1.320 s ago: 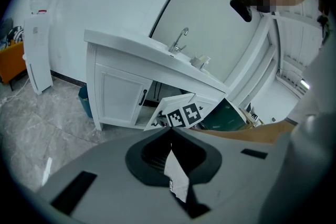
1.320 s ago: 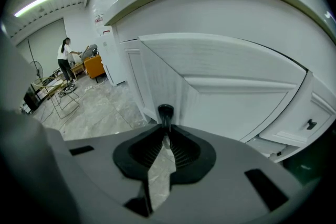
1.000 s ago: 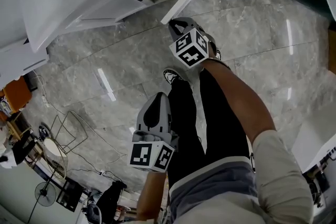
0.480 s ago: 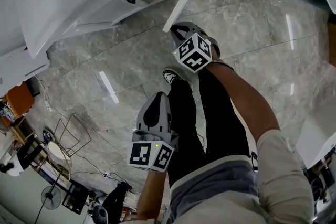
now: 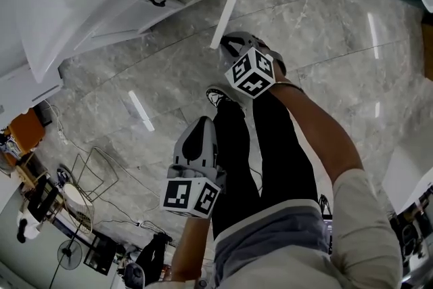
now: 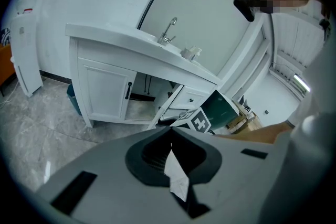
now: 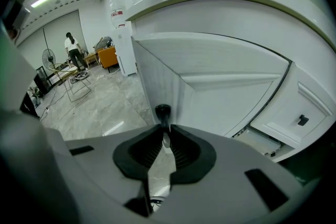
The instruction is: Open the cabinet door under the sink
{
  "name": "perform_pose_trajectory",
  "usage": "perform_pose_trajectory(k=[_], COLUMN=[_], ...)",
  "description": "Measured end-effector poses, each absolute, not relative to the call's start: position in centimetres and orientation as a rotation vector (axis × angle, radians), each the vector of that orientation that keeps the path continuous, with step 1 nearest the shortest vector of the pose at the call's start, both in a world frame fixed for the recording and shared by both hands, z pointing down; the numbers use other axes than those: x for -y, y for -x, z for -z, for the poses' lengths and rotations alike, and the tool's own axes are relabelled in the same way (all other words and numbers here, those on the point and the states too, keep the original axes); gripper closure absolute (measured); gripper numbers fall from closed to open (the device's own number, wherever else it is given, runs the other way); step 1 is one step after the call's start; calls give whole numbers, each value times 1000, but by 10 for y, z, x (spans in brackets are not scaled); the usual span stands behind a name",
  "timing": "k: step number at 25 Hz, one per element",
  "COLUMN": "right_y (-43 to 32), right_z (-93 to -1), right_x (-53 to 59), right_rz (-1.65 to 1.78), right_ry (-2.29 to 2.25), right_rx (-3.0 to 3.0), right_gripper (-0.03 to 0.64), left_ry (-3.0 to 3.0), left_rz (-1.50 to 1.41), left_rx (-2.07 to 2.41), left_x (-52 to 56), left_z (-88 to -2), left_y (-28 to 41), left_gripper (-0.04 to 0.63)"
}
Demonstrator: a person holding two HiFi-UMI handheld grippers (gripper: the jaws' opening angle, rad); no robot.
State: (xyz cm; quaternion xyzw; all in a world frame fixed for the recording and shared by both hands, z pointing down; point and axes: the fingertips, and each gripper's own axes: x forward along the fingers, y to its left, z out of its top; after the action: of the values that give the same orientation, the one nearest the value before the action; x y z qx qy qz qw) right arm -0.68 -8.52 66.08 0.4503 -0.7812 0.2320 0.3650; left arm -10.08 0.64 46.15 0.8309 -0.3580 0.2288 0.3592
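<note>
The right gripper [image 7: 163, 126] is clamped on the black handle [image 7: 162, 114] of the cabinet door [image 7: 220, 86], its two dark pads pinching the thin bar from either side near its lower end. That hold makes sense: the handle is the one part that stands proud of the flat white panel, so it gives the jaws something to pull on. From the head view the door shows edge-on, swung well out from the cabinet [image 6: 105, 89] under the sink [image 6: 167, 34], with the opening behind it dark and what may be pipes inside, though that part is too dim to be sure. The arm reaches forward and down over the marble floor [image 5: 162, 71], which suits a door hinged at the side and set low. The left gripper [image 5: 200, 126] has its jaws closed together with nothing between them and hangs beside the person's leg, away from the door, probably kept clear because one hand is enough here. The task looks largely done, since the door already stands clear of its frame.
</note>
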Motion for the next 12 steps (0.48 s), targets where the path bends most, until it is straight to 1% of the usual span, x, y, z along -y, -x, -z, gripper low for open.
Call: perform_pose_trajectory(k=[12], right_y=[-26], right_z=[-664], right_x=[52], right_rz=[-572], right_ry=[-1120], right_rx=[2001], right_gripper=[563], left_ry=[-2153], left_rz=[-611], left_rx=[878], left_x=[-13], left_z=[-468], left_y=[63], left_gripper=[595])
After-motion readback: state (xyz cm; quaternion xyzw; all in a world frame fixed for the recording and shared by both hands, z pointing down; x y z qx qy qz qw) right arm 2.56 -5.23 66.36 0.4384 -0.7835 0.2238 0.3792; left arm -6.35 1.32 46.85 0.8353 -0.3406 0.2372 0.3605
